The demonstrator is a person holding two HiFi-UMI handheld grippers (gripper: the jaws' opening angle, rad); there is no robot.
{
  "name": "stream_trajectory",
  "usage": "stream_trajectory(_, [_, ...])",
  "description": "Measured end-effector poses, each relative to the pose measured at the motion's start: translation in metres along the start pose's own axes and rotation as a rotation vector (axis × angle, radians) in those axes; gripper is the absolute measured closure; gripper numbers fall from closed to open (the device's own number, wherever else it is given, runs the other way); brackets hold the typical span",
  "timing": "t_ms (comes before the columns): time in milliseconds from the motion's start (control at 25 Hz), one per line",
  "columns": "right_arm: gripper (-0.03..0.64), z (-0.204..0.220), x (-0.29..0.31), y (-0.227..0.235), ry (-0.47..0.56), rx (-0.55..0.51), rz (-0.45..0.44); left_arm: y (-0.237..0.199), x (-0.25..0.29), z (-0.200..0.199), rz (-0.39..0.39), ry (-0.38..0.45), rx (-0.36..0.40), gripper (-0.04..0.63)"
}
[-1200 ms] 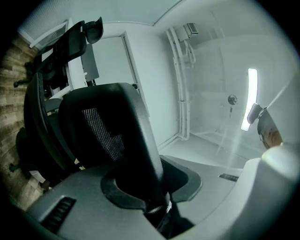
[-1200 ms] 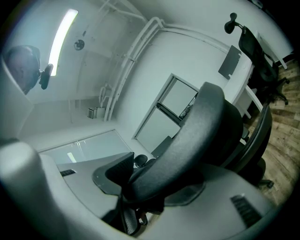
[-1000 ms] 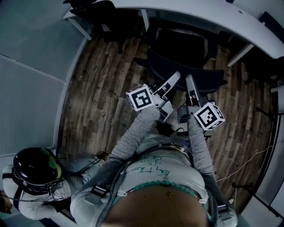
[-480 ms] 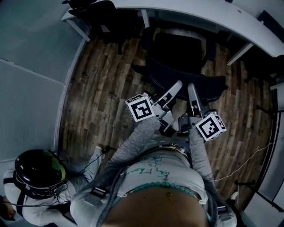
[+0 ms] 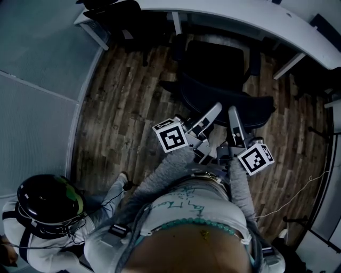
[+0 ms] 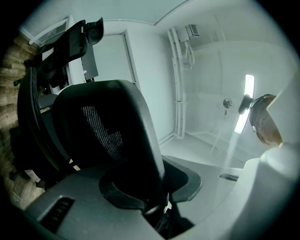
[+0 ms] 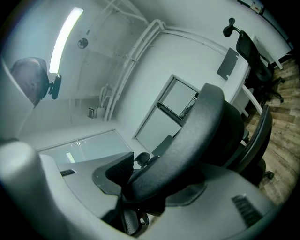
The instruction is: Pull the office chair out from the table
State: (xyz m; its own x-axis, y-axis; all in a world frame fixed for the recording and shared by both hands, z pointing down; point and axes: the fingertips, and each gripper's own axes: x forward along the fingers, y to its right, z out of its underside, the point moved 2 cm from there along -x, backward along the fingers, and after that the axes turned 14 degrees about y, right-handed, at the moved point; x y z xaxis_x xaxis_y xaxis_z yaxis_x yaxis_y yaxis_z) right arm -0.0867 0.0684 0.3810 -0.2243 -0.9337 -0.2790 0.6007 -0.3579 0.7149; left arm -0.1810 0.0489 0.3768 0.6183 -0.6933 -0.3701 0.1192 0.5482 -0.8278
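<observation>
Wood-plank floor [image 5: 122, 101] fills the middle of the room in the head view. It is hard and level, and is bounded by a grey partition [image 5: 32, 80] from 8 to 10 o'clock.

White curved surface [image 5: 240, 13] spans 11 to 2 o'clock, with a slanted leg [image 5: 288, 65] at 2 o'clock.

Black office chair [image 5: 216, 58] stands at 12 o'clock and faces the surface, with its seat just beside the surface's near edge. Whether any part lies beneath the surface cannot be told. The chair's base is hidden. It is probably fairly heavy, yet should roll freely over planks if it has castors. An uneven pull would likely swivel the chair rather than draw it straight.

A second person in a black helmet [image 5: 47, 205] crouches at 8 o'clock, well apart from the chair.

Backrest [image 5: 226, 101] has a mesh centre that looks yielding and a padded rim that looks firm. The top rim is the sound place to hold, one grip on each side of its middle. The backrest may recline a little before the base follows.

Left gripper [image 5: 216, 108] is clamped on the top rim of the backrest, which runs between its pads in the left gripper view. Right gripper [image 5: 233, 113] is likewise closed on the rim just beside it, at a wider jaw setting. The smooth pads could slide off the rounded rim under a sharp tug.

A thin cable [image 5: 298, 196] lies on the floor at 4 o'clock, off the likely pull line.
</observation>
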Motion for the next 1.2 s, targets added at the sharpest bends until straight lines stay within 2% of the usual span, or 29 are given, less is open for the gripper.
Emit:
stream_trajectory(480, [0.399, 0.0, 0.001, -0.006, 0.036, 0.006, 0.014, 0.004, 0.0, -0.007, 0.053, -0.012, -0.007, 0.445])
stream_trajectory(720, [0.375, -0.004, -0.006, -0.002, 0.08, -0.039, 0.061, 0.001, -0.004, -0.012, 0.055, -0.051, 0.093, 0.41])
stream_trajectory(880, [0.374, 0.006, -0.012, -0.006, 0.096, -0.047, 0.078, -0.004, -0.017, -0.021, 0.063, -0.051, 0.091, 0.397])
stream_trajectory(1000, [0.373, 0.011, -0.015, -0.009, 0.093, -0.047, 0.075, -0.006, -0.025, -0.027, 0.066, -0.052, 0.14, 0.391])
stream_trajectory(1200, [0.373, 0.011, -0.02, -0.012, 0.086, -0.044, 0.062, -0.003, -0.03, -0.032, 0.043, -0.042, 0.177, 0.391])
